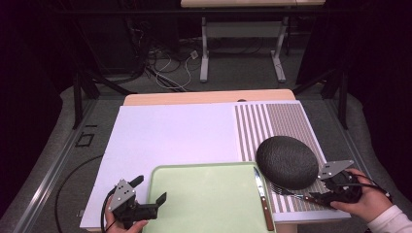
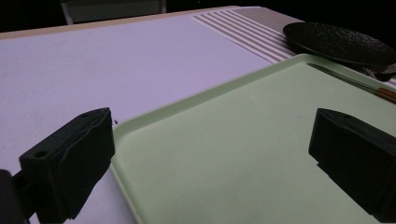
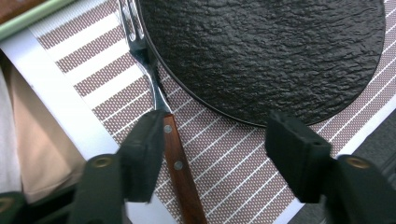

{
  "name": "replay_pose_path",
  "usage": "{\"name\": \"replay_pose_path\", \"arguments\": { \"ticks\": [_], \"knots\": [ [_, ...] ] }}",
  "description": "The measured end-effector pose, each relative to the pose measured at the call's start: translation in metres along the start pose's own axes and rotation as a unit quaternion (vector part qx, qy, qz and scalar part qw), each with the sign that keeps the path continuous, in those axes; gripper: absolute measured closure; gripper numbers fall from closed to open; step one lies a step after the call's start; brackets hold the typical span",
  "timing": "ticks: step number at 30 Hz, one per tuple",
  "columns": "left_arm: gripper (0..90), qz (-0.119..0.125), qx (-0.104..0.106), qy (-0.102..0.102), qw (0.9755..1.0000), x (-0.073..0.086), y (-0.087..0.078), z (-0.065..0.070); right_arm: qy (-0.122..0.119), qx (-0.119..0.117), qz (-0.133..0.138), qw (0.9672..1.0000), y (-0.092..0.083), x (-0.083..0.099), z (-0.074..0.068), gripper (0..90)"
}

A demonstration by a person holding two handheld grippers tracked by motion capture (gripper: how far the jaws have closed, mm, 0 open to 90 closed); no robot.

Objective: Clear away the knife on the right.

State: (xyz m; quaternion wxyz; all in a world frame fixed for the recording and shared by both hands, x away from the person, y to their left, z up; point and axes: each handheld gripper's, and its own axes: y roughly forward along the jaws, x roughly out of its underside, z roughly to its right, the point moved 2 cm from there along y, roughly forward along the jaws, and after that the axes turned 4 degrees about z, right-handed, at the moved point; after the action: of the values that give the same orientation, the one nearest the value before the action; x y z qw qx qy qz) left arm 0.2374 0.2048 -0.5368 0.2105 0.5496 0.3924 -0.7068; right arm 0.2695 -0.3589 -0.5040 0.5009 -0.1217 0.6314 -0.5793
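Observation:
A fork (image 3: pixel 156 88) with a wooden handle lies on the striped placemat (image 3: pixel 224 172), its tines beside the rim of a black textured plate (image 3: pixel 261 51). My right gripper (image 3: pixel 219 154) is open above the handle, which runs close along one jaw; the other jaw stands well clear near the plate's edge. From above, the right gripper (image 1: pixel 316 190) sits at the near right of the plate (image 1: pixel 286 160), with the fork (image 1: pixel 289 191) in front of it. My left gripper (image 1: pixel 152 187) is open, its jaws on either side of the near left corner of a green tray (image 1: pixel 204 199).
A wooden-handled knife (image 1: pixel 262 196) lies along the tray's right side. Tray and placemat (image 1: pixel 277 121) rest on a white board (image 1: pixel 170 136) over the table. In the left gripper view the tray (image 2: pixel 233 154) lies between the jaws and the plate (image 2: pixel 338 42) is far off.

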Motion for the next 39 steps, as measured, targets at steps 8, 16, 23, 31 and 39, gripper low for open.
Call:
{"name": "replay_pose_path", "arguments": {
  "ticks": [8, 16, 23, 31, 39],
  "knots": [
    [0.7, 0.0, 0.0, 0.0, 1.0, 0.0, 0.0, 0.0, -0.039, -0.016, -0.027, 0.9987, 0.009, -0.005, -0.005, 37.2],
    [0.7, 0.0, 0.001, 0.0, 1.0, 0.0, 0.0, 0.0, -0.048, -0.038, -0.057, 0.9965, 0.016, -0.004, -0.008, 51.0],
    [0.7, 0.0, 0.0, -0.001, 1.0, 0.0, 0.0, 0.0, -0.073, -0.043, -0.071, 0.9939, 0.025, -0.005, -0.015, 62.7],
    [0.7, 0.0, 0.0, 0.0, 1.0, 0.0, 0.0, 0.0, -0.101, -0.052, -0.078, 0.9904, 0.033, -0.005, -0.021, 68.3],
    [0.7, 0.001, 0.0, 0.001, 1.0, 0.0, 0.001, 0.0, -0.1, -0.058, -0.082, 0.99, 0.038, -0.002, -0.021, 70.9]
  ]
}}
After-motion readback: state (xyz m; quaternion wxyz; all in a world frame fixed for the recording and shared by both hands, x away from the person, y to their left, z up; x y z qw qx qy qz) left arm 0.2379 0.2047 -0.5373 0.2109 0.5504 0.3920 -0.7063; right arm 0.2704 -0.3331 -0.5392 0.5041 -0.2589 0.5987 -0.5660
